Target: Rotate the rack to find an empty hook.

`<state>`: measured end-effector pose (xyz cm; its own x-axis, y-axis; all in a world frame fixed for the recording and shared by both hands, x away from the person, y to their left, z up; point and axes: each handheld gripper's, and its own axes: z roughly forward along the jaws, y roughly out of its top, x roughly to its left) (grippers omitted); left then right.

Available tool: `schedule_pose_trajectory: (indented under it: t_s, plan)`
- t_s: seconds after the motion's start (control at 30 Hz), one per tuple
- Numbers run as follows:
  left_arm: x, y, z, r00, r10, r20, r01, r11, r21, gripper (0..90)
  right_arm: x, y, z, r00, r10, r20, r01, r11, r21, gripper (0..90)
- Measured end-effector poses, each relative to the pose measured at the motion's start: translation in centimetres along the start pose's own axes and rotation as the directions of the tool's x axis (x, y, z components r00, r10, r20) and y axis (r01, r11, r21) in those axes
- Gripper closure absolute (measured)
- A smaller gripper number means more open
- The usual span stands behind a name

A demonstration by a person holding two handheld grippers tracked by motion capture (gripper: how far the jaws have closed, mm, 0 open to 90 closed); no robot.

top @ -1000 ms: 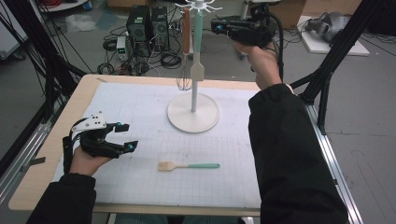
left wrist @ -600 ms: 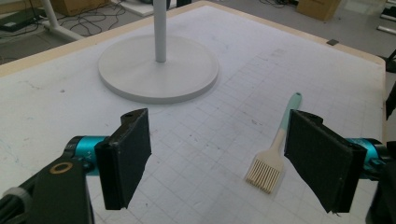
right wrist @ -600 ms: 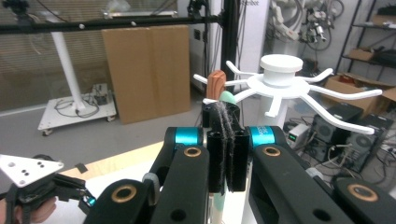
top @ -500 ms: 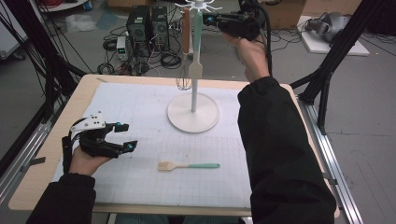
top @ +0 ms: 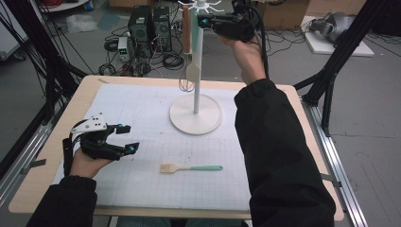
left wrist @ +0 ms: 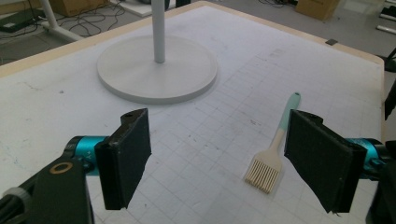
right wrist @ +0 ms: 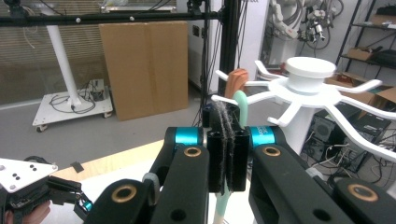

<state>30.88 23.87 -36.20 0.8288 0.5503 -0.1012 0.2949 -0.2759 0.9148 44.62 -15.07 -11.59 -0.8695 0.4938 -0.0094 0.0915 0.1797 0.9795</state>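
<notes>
Your right gripper [top: 204, 21] is closed with nothing between its jaws, near the rack [top: 195, 101] top. Your left gripper [top: 126, 138] is wide apart, empty, near the brush [top: 190, 168].

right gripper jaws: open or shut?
Shut. In the right gripper view the right gripper's pads meet with no gap, near the rack.

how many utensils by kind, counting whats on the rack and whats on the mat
Brush with a mint handle, flat on the mat: 1
Whisk, hanging on the rack: 1
Mint-handled pale spatula, hanging, its top end by the shut right tool: 1
Brown-handled utensil, hanging, head hidden: 1
Total: 4
</notes>
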Motion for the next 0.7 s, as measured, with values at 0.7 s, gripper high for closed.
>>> schedule_pose_trajectory:
  t_s: [0.7]
  plan:
    - [-0.1, 0.1, 0.0, 1.0000, 0.002, 0.000, -0.002, 1.0000, 0.000, 23.0, -1.1, -0.5, -3.5, 0.9990, 0.000, 0.045, 0.001, 1.000, -0.017, 89.1]
